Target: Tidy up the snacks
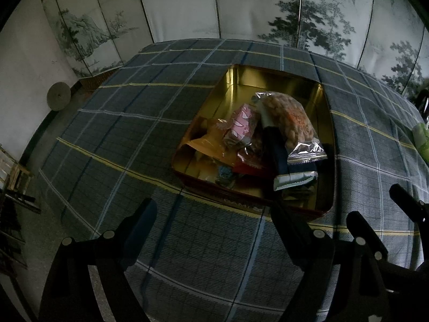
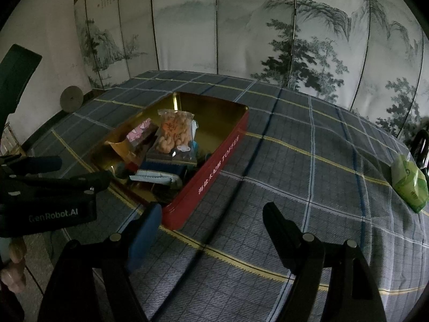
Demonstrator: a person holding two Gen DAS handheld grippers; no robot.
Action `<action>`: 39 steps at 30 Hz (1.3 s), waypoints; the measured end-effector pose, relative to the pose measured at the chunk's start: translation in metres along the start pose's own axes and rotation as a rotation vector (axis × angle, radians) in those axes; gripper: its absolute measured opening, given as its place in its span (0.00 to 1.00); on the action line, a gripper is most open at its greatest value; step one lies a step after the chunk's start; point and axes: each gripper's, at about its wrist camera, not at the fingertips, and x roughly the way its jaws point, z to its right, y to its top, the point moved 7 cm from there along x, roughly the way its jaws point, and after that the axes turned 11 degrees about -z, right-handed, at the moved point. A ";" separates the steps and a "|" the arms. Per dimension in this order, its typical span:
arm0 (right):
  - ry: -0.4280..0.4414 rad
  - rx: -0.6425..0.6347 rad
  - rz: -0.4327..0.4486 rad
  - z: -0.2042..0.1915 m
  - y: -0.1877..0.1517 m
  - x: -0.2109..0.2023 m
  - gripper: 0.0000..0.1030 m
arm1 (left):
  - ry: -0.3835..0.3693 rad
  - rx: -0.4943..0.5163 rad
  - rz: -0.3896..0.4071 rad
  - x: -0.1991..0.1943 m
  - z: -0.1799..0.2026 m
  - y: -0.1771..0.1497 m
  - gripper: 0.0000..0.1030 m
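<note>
A red tin with a gold inside (image 1: 236,80) (image 2: 214,158) stands on the plaid tablecloth and holds several snack packs. A clear bag of nuts (image 1: 292,118) (image 2: 174,131) lies on top, beside a pink pack (image 1: 241,126) (image 2: 139,131), an orange pack (image 1: 209,142) and a white wrapper (image 1: 295,179). A green pack (image 2: 409,182) (image 1: 422,139) lies on the cloth at the far right. My left gripper (image 1: 211,214) is open and empty just in front of the tin. My right gripper (image 2: 211,214) is open and empty to the right of the tin's near corner.
The plaid tablecloth (image 1: 134,139) (image 2: 308,161) covers the whole table. A painted folding screen (image 1: 241,5) (image 2: 241,26) stands behind the far edge. A round grey disc (image 1: 57,96) leans against the left wall. A dark object (image 2: 421,145) sits at the right edge.
</note>
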 end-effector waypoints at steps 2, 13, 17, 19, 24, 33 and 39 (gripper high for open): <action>-0.001 -0.002 -0.001 0.000 0.000 0.000 0.77 | -0.001 0.001 -0.002 0.000 0.002 -0.002 0.82; -0.003 -0.009 -0.010 -0.002 -0.002 0.004 0.77 | -0.003 0.000 -0.003 0.000 0.002 -0.002 0.82; -0.001 -0.009 -0.011 -0.003 -0.002 0.004 0.77 | -0.003 0.001 -0.004 0.000 0.002 -0.002 0.82; -0.006 -0.011 -0.012 -0.003 -0.004 0.003 0.77 | -0.004 -0.001 -0.004 0.000 0.002 -0.001 0.82; -0.002 -0.009 -0.011 -0.003 -0.003 0.004 0.77 | -0.006 -0.001 -0.007 0.001 0.003 -0.002 0.82; 0.000 -0.008 -0.019 -0.002 -0.005 0.008 0.77 | -0.019 0.000 -0.016 0.004 0.010 -0.010 0.82; 0.000 -0.007 -0.020 -0.002 -0.006 0.008 0.77 | -0.021 -0.003 -0.015 0.004 0.008 -0.009 0.82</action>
